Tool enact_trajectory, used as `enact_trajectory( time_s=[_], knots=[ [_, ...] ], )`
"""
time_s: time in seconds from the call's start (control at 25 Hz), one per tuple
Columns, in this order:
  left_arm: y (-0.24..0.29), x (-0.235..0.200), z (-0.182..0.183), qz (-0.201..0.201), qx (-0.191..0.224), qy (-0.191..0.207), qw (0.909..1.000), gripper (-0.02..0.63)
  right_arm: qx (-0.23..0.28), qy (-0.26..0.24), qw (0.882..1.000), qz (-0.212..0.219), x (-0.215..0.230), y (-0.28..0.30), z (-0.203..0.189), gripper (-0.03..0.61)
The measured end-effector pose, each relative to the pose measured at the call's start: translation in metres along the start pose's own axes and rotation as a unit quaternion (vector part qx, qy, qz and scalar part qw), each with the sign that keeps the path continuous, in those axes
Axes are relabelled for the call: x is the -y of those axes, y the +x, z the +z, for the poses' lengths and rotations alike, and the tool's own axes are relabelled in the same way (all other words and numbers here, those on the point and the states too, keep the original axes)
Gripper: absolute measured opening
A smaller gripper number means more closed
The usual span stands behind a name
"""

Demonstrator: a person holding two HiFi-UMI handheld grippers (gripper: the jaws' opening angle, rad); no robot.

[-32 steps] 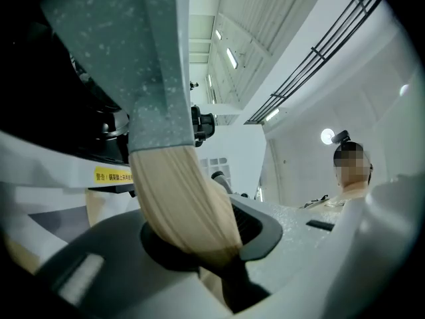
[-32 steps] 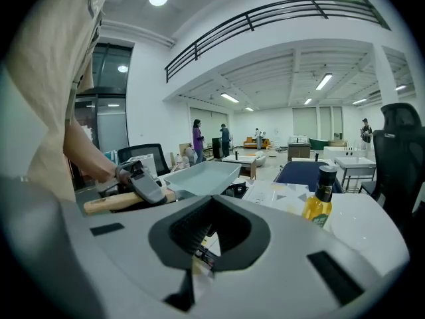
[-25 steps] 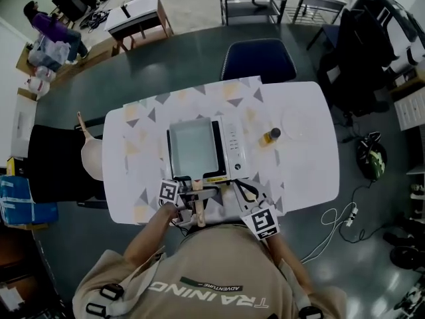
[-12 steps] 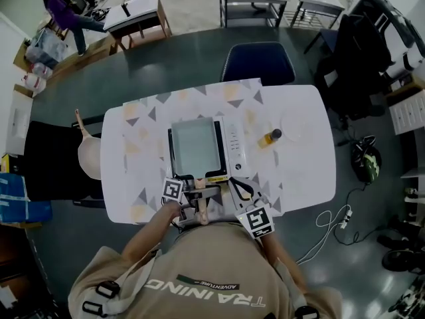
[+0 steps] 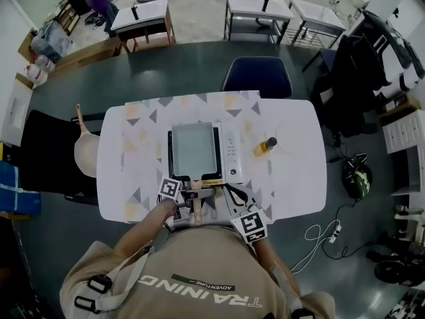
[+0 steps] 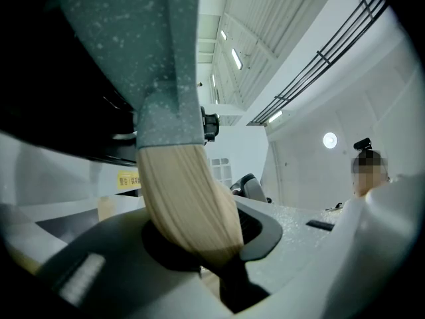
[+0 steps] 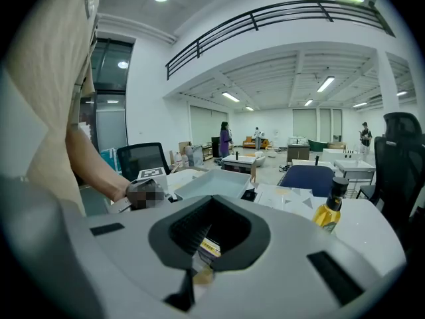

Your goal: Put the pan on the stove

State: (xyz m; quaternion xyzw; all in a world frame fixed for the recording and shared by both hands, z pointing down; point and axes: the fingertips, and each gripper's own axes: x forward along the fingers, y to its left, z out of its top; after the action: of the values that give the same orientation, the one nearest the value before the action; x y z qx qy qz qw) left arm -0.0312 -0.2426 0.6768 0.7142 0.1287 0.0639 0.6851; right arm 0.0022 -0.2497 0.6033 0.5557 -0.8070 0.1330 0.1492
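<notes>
From the head view, the left claw [image 5: 190,196] grips the wooden handle [image 5: 197,210] of the square grey pan [image 5: 193,150]. The pan lies straight ahead of the claw, over the stove [image 5: 232,153] on the table [image 5: 295,171]. The right claw [image 5: 232,197] hangs just right of the handle, and a bottle [image 5: 265,144] stands ahead of it.

In the left gripper view, the left claw [image 6: 199,248] is clamped on the handle [image 6: 186,198], and the pan [image 6: 149,52] rises beyond it.

In the right gripper view, the right claw [image 7: 198,266] has its jaws closed together on nothing. The pan [image 7: 212,183] sits ahead and slightly left, the bottle [image 7: 330,208] ahead to the right, and a blue chair [image 7: 311,178] is beyond.
</notes>
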Motion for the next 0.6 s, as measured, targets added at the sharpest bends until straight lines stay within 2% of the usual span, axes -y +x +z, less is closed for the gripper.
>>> enact_trajectory(
  time_s=[0.28,0.6],
  knots=[
    [0.000,0.002,-0.002,-0.001,-0.001,-0.010,0.9999,0.083,0.010,-0.008,1.000,0.010,-0.002,-0.004,0.014,-0.002],
    [-0.001,-0.002,-0.002,0.002,-0.003,-0.014,0.9999,0.072,0.014,0.003,1.000,0.013,0.000,-0.006,0.009,-0.002]
  ],
)
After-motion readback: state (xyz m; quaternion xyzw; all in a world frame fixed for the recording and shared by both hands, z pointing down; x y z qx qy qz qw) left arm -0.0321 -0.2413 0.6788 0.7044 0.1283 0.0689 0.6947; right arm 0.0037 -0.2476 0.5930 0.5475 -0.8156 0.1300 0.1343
